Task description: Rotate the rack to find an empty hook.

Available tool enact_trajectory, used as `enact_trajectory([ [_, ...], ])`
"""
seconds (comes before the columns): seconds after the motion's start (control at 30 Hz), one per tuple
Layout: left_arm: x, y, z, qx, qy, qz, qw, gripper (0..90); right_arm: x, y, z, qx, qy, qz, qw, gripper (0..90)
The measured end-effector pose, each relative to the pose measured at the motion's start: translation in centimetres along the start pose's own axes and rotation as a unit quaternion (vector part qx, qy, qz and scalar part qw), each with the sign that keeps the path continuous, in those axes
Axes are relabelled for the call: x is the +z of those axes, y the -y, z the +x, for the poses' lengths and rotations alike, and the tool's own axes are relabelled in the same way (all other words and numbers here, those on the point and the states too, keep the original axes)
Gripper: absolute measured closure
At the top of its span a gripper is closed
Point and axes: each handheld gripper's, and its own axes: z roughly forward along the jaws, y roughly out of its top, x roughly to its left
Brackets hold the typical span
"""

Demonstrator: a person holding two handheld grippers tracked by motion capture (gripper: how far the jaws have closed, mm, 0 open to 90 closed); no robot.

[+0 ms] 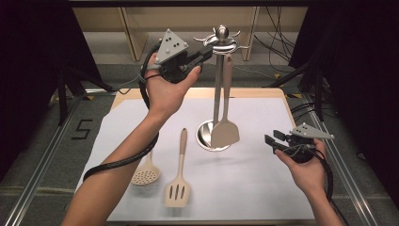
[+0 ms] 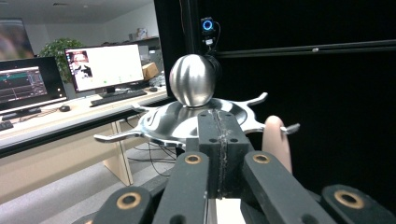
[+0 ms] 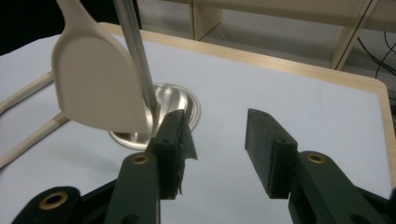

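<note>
A metal utensil stand (image 1: 217,89) with a ball top (image 1: 221,32) rises from a round base (image 1: 203,135) at the middle of the white sheet. A beige spatula (image 1: 225,133) hangs from one of its hooks. My left gripper (image 1: 208,48) is raised beside the hook ring, jaws shut with nothing between them. In the left gripper view its tip (image 2: 219,127) sits right at the ring's edge (image 2: 163,122), below the ball (image 2: 192,80). My right gripper (image 1: 274,138) is held low to the right of the base, open and empty. In the right gripper view the spatula blade (image 3: 98,84) and pole (image 3: 135,51) lie ahead of it (image 3: 219,140).
A beige slotted turner (image 1: 178,187) and a beige skimmer (image 1: 146,173) lie on the white sheet (image 1: 263,188) near the front left. The left gripper's black cable (image 1: 117,162) loops across the sheet's left part. Wooden shelving (image 1: 136,33) stands behind the table.
</note>
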Motion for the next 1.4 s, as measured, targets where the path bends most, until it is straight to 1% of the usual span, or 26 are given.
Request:
enact_trajectory([
  [0.07, 0.1, 0.0, 0.3, -0.005, -0.001, -0.001, 1.0000, 89.1, -0.1, -0.1, 0.0, -0.005, 0.006, -0.001, 1.0000, 58.7],
  [0.1, 0.1, 0.0, 0.3, -0.005, -0.003, 0.000, 1.0000, 89.1, -0.2, 0.0, 0.2, 0.007, 0.008, 0.002, 0.9999, 58.7],
  [0.17, 0.2, -0.1, 0.4, -0.004, -0.003, 0.000, 1.0000, 89.1, 0.0, 0.0, 0.3, 0.009, 0.011, -0.009, 0.9999, 58.7],
  [0.2, 0.2, -0.1, 0.5, -0.005, -0.005, 0.000, 1.0000, 89.1, 0.0, 0.1, 0.2, 0.006, 0.011, -0.008, 0.9999, 58.7],
  [0.23, 0.2, 0.0, 0.6, -0.004, -0.004, -0.002, 1.0000, 89.1, 0.0, 0.1, 0.2, 0.006, 0.011, -0.008, 0.9999, 58.7],
  [0.27, 0.1, 0.0, 0.7, -0.005, -0.010, 0.000, 0.9999, 89.1, -0.1, 0.1, 0.3, 0.012, 0.011, -0.005, 0.9999, 58.7],
  [0.33, 0.1, 0.1, 1.0, -0.005, -0.011, -0.001, 0.9999, 89.1, -0.1, 0.1, 0.3, 0.013, 0.011, -0.004, 0.9998, 58.7],
  [0.4, 0.1, 0.4, 1.3, -0.008, -0.019, 0.003, 0.9998, 89.1, 0.0, 0.1, 0.3, 0.013, 0.011, -0.005, 0.9998, 58.7],
  [0.43, 0.1, 0.5, 1.5, -0.009, -0.021, 0.006, 0.9997, 89.1, -0.1, 0.0, 0.2, 0.011, 0.004, 0.002, 0.9999, 58.7],
  [0.47, 0.2, 0.6, 1.7, -0.011, -0.020, 0.006, 0.9997, 89.1, -0.1, 0.0, 0.3, 0.013, 0.003, 0.003, 0.9999, 58.7],
  [0.5, 0.3, 0.7, 1.9, -0.013, -0.021, 0.007, 0.9997, 89.1, 0.0, 0.1, 0.1, 0.004, 0.004, 0.000, 1.0000, 58.6],
  [0.53, 0.3, 0.8, 2.0, -0.014, -0.025, 0.009, 0.9995, 89.1, 0.0, 0.0, 0.1, 0.000, 0.003, 0.001, 1.0000, 58.7],
  [0.57, 0.4, 0.8, 2.1, -0.015, -0.023, 0.008, 0.9996, 89.0, 0.0, 0.0, 0.2, 0.006, 0.002, 0.003, 1.0000, 58.6],
  [0.6, 0.4, 0.9, 2.2, -0.016, -0.024, 0.008, 0.9996, 89.0, 0.1, 0.0, 0.1, -0.001, 0.003, -0.002, 1.0000, 58.7],
  [0.63, 0.4, 0.9, 2.2, -0.016, -0.024, 0.008, 0.9996, 89.0, 0.1, 0.0, 0.1, -0.001, 0.003, -0.002, 1.0000, 58.7],
  [0.67, 0.5, 0.9, 2.2, -0.016, -0.024, 0.008, 0.9995, 89.0, 0.1, 0.0, 0.0, -0.007, 0.002, -0.003, 1.0000, 58.7],
  [0.73, 0.5, 0.7, 2.3, -0.013, -0.025, 0.009, 0.9996, 89.0, 0.1, -0.1, 0.0, -0.004, 0.002, -0.001, 1.0000, 58.6],
  [0.8, 0.5, 0.7, 2.4, -0.013, -0.028, 0.010, 0.9995, 89.0, 0.1, 0.0, 0.0, -0.007, 0.004, -0.004, 1.0000, 58.7],
  [0.9, 0.8, 0.6, 2.7, -0.016, -0.030, 0.014, 0.9993, 89.0, 0.0, 0.0, 0.2, 0.008, 0.005, 0.005, 0.9999, 58.6],
  [1.0, 1.0, 0.5, 2.9, -0.014, -0.031, 0.018, 0.9992, 89.0, 0.0, 0.0, 0.2, 0.007, 0.005, 0.005, 1.0000, 58.6],
  [1.07, 1.2, 0.4, 3.1, -0.015, -0.032, 0.020, 0.9992, 89.0, 0.0, 0.0, 0.1, 0.000, 0.005, 0.001, 1.0000, 58.6],
  [1.17, 1.5, 0.4, 3.5, -0.013, -0.034, 0.023, 0.9991, 88.9, 0.0, 0.0, 0.3, 0.012, 0.006, 0.008, 0.9999, 58.5],
  [1.33, 2.0, 0.4, 3.9, -0.018, -0.031, 0.026, 0.9990, 88.9, 0.1, 0.1, 0.2, 0.006, 0.007, 0.006, 0.9999, 58.4],
  [1.37, 2.1, 0.3, 4.0, -0.019, -0.031, 0.026, 0.9990, 88.9, 0.1, 0.1, 0.2, 0.009, 0.006, 0.007, 0.9999, 58.5],
  [1.4, 2.2, 0.3, 4.0, -0.016, -0.031, 0.029, 0.9990, 88.9, 0.1, 0.0, 0.0, -0.002, 0.004, 0.003, 1.0000, 58.5],
])
